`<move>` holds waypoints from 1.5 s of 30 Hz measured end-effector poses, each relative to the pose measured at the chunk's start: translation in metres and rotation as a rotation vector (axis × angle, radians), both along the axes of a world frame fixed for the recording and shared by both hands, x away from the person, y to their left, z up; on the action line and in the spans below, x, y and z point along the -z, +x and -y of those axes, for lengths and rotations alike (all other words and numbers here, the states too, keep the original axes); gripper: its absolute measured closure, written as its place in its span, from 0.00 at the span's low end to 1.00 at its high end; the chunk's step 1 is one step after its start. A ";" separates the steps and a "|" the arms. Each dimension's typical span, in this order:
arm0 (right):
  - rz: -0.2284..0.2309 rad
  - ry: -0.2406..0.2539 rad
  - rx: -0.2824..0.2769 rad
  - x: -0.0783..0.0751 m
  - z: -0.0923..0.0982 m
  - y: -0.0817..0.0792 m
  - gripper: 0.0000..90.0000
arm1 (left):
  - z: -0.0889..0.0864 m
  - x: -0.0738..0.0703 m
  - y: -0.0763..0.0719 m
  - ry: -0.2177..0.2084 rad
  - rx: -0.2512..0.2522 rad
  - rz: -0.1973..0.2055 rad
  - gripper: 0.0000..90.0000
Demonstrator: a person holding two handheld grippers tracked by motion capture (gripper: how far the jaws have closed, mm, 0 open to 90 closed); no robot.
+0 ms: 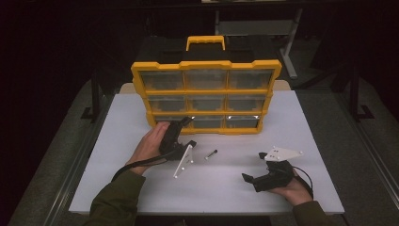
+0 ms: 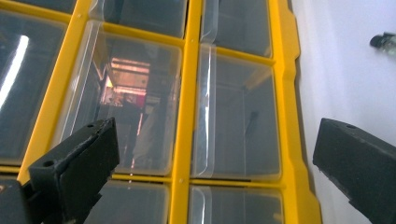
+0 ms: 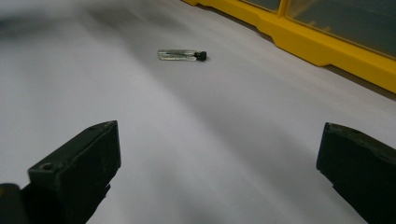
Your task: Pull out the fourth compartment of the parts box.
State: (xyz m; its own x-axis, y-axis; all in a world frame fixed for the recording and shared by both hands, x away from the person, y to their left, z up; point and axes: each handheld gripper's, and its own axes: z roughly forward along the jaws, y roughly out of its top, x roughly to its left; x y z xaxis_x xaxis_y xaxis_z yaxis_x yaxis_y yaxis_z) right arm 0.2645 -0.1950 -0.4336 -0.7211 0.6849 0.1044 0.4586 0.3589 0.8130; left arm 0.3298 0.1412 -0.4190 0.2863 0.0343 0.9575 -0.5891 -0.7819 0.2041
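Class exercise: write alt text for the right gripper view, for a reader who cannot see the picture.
A small clear vial with a black cap lies on its side on a white table, some way ahead of the open right gripper, whose two black jaws rise wide apart from the bottom corners. The yellow base of a drawer organizer runs across the upper right.

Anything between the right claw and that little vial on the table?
No. In the right gripper view, bare white table runs from the open right claw to the vial.
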 end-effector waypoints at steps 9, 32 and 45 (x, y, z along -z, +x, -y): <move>-0.001 -0.025 0.018 0.001 -0.003 0.000 0.00 | -0.008 -0.004 0.003 0.009 -0.023 0.015 0.00; -0.004 -0.022 0.010 0.003 -0.002 0.000 0.00 | -0.029 -0.016 0.009 0.000 -0.076 0.058 0.00; -0.009 -0.026 0.012 0.003 -0.002 0.000 0.00 | -0.038 -0.020 0.011 -0.010 -0.098 0.080 0.00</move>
State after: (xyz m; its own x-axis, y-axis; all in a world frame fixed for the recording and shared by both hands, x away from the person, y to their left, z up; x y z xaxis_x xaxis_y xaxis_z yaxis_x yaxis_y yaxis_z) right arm 0.2644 -0.1928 -0.4370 -0.7122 0.6958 0.0930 0.4699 0.3742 0.7995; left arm 0.3411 0.1790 -0.3985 0.2035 0.0677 0.9767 -0.5246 -0.8348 0.1671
